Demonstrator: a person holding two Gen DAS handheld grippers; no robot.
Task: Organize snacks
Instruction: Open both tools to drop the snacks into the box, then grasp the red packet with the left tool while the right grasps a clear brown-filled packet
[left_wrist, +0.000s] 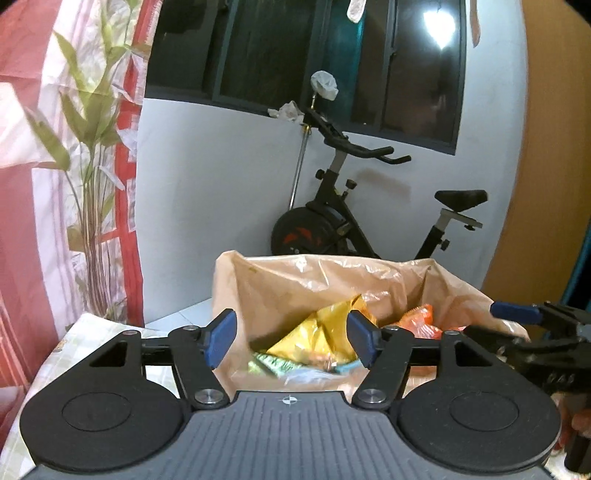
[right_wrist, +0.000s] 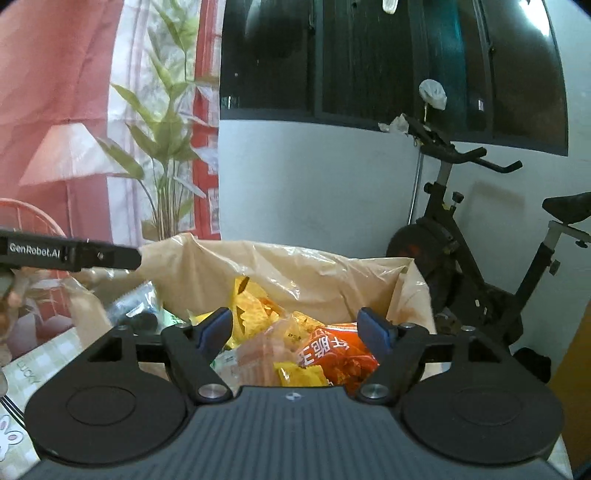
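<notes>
Snacks sit in a tan plastic bag (left_wrist: 295, 284) that stands open on the table (left_wrist: 92, 328), at its far edge toward the white wall. A yellow packet (left_wrist: 317, 336) lies in the middle of the bag, leaning on the back wall of the plastic. An orange packet (right_wrist: 332, 354) with white print lies to the right of it, and a green-and-white wrapper (left_wrist: 277, 363) lies low at the near side. In the right wrist view a clear wrapper (right_wrist: 136, 299) with dark contents shows at the bag's left side.

Both grippers hover at the bag's near rim, side by side, pointing slightly down into its mouth. The left gripper (left_wrist: 291, 339) has its blue pads (left_wrist: 221, 339) spread wide, with nothing pinched between them; the yellow packet shows through the gap, farther off. The right gripper (right_wrist: 295, 332) is likewise spread, its pads (right_wrist: 373, 332) apart and touching nothing, with the orange packet seen beyond them. Each gripper shows at the edge of the other's view.

The table wears a pale checked cloth (right_wrist: 48, 354). Behind the bag stands an exercise bike (left_wrist: 369, 221) against the wall, under a dark window (left_wrist: 295, 55). A plant (right_wrist: 166, 147) and a red-and-white curtain (left_wrist: 37, 184) fill the left side.
</notes>
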